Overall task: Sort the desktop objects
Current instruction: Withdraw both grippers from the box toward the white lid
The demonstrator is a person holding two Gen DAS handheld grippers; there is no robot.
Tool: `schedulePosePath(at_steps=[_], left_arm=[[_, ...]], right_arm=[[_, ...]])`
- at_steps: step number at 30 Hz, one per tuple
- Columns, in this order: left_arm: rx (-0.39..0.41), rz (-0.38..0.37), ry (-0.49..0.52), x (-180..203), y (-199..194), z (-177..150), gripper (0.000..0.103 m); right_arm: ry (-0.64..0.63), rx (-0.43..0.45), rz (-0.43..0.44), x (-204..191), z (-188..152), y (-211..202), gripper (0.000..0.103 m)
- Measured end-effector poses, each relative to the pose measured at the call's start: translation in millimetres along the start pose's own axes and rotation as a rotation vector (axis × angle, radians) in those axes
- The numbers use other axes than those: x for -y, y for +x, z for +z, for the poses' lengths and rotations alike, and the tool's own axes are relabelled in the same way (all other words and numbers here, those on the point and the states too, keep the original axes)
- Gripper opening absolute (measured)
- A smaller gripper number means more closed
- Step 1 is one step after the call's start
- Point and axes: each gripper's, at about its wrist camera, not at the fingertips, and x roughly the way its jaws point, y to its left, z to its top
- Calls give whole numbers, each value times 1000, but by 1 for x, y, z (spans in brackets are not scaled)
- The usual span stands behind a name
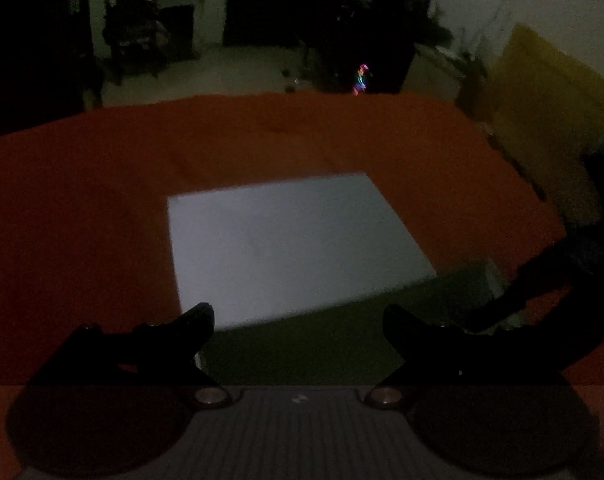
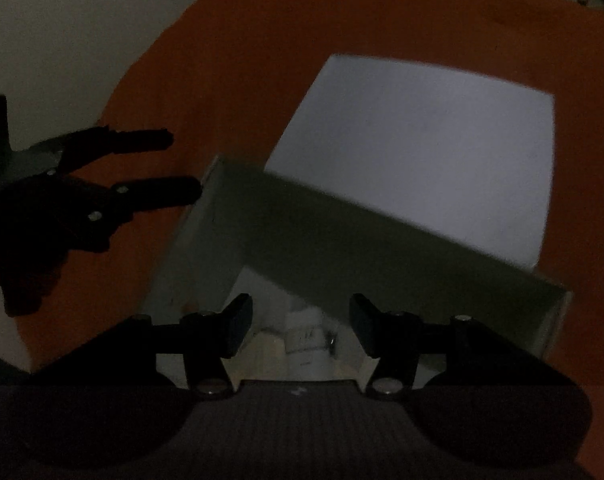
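Your left hand-held gripper point(image 1: 297, 330) is spread wide and grips nothing; it hovers at the near edge of the one open box point(image 1: 342, 340), whose pale lid flap point(image 1: 293, 240) lies on the orange tabletop point(image 1: 81, 220). Your right hand-held gripper point(image 2: 300, 326) is also parted, empty, poised over the box point(image 2: 205, 248) opening. Inside sit a few pale items point(image 2: 306, 340), too dim to count or name. From the right wrist view, the left hand-held gripper point(image 2: 181, 164) is beside the box's corner; contact unclear.

My black grippers point(image 2: 299, 326) hover by a pale grey box point(image 2: 382, 216) with its white lid point(image 2: 422, 136), all resting on a plain orange cloth point(image 1: 81, 200).
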Motion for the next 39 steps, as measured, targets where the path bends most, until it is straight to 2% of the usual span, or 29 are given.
schedulePosePath(at_steps=[3, 8, 17, 24, 27, 30, 35, 39], left_arm=[[5, -4, -29, -6, -1, 9, 91], [-30, -1, -83, -21, 10, 16, 91], [-89, 46, -181, -57, 31, 21, 91], [-132, 71, -253, -85, 57, 30, 91], [-151, 76, -298, -100, 73, 36, 91], [-133, 125, -299, -107, 86, 41, 91], [-158, 110, -362, -121, 112, 45, 91], [-167, 114, -331, -129, 134, 49, 91]], right_arm=[[8, 36, -7, 5, 5, -14, 58], [28, 63, -12, 12, 10, -38, 58], [106, 53, -5, 25, 13, -49, 58], [164, 72, -40, 48, 28, -50, 59], [169, 98, -75, 60, 41, -55, 59], [182, 114, -124, 78, 57, -56, 59], [219, 133, -213, 117, 84, -44, 61], [247, 119, -247, 146, 99, -26, 61]])
